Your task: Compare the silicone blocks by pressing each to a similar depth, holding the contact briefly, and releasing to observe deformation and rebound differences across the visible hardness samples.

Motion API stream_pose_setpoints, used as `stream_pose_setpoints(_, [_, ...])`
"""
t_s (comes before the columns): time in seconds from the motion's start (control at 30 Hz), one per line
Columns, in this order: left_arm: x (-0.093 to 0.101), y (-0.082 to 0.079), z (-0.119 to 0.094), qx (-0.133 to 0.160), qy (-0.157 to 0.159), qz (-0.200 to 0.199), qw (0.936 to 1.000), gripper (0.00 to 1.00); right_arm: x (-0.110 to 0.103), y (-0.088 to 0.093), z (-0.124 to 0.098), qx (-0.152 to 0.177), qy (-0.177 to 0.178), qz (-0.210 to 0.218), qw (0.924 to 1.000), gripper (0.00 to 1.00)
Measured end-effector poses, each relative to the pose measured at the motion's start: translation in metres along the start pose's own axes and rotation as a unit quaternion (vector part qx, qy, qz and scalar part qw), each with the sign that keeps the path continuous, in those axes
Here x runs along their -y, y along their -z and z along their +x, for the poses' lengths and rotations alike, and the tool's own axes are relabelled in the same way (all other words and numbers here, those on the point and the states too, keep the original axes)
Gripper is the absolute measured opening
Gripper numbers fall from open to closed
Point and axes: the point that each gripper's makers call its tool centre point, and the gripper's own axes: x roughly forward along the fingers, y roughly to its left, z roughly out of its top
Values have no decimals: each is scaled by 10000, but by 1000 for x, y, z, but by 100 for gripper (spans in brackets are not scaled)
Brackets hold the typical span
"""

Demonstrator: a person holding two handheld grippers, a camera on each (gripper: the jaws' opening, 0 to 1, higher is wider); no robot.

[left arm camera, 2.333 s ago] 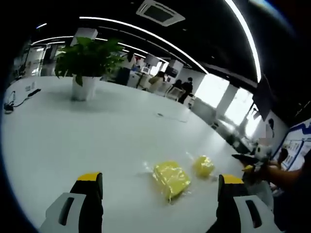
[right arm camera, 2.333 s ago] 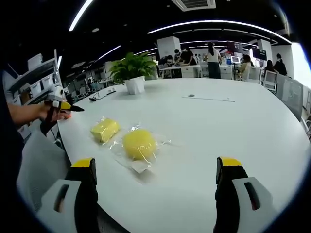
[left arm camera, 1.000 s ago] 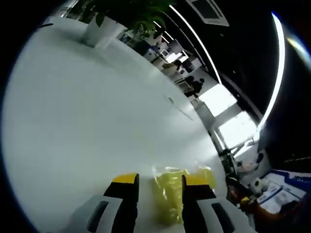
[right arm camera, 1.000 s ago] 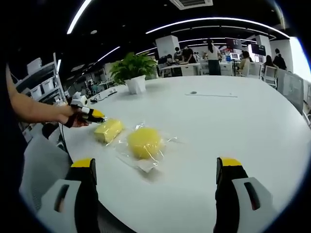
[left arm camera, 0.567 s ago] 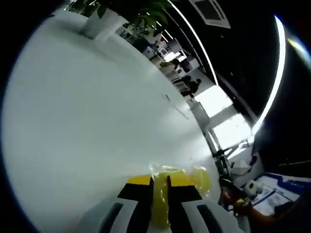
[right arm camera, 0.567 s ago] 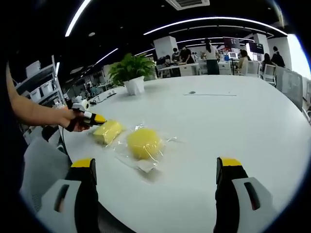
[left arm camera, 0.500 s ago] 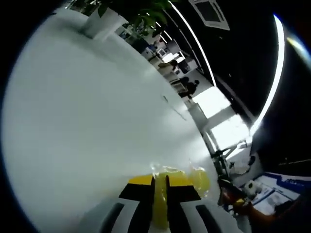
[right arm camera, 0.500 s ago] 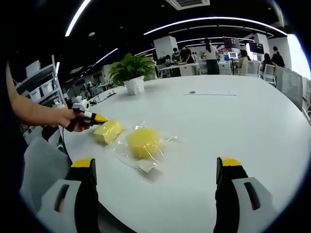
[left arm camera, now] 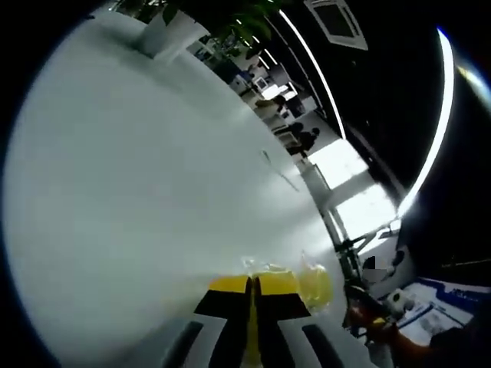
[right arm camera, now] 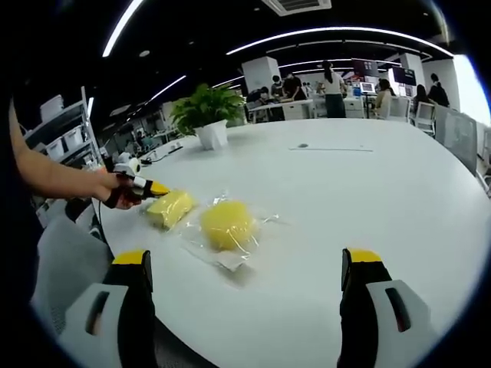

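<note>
Left tongs (left arm camera: pixel 252 287) pinch the flat yellow block (right arm camera: pixel 170 207) (mostly hidden); right tongs (right arm camera: pixel 249 264) gape, empty.

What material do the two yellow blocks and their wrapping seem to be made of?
The rectangular yellow block and the round yellow block look like soft, matte silicone or foam; the left hand-held gripper is closed on the rectangular one. Their clear wrapping seems to be thin plastic film: it is glossy and wrinkled.

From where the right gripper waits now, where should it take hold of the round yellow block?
Probably across the round yellow block at its widest, coming down from above: its domed top narrows upward and loose plastic wrap lies around it on the table. The right gripper is open wide enough to straddle it.
</note>
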Motion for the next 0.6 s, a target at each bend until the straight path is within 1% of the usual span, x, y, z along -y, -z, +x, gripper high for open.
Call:
stream_pose_setpoints(0.07, [2, -1, -1, 19, 0, 76, 10000, 0, 0, 0, -1, 4, 8, 9, 10000, 96])
stream_pose_setpoints(0.1, [2, -2, -1, 41, 14, 48, 10000, 0, 0, 0, -1, 11, 11, 14, 10000, 96])
stream_pose_setpoints(0.17, [8, -4, 1, 104, 183, -83, 9997, 0, 0, 2, -2, 1, 17, 16, 10000, 96])
stream_pose_setpoints(0.3, [18, -5, 1, 134, 224, 31, 9997, 0, -1, 2, -2, -11, 9, 1, 10000, 96])
stream_pose_setpoints(0.47, [35, -13, -2, 295, 509, 201, 9981, 0, -2, -1, -2, 23, 9, -9, 10000, 96])
stream_pose_setpoints(0.53, [39, -15, -3, 308, 557, 274, 9976, 0, -3, -1, -1, 23, -4, -22, 10000, 96])
stream_pose_setpoints(0.6, [45, -20, -5, 372, 629, 353, 9967, 0, -4, -2, -1, 27, -14, -26, 10000, 96])
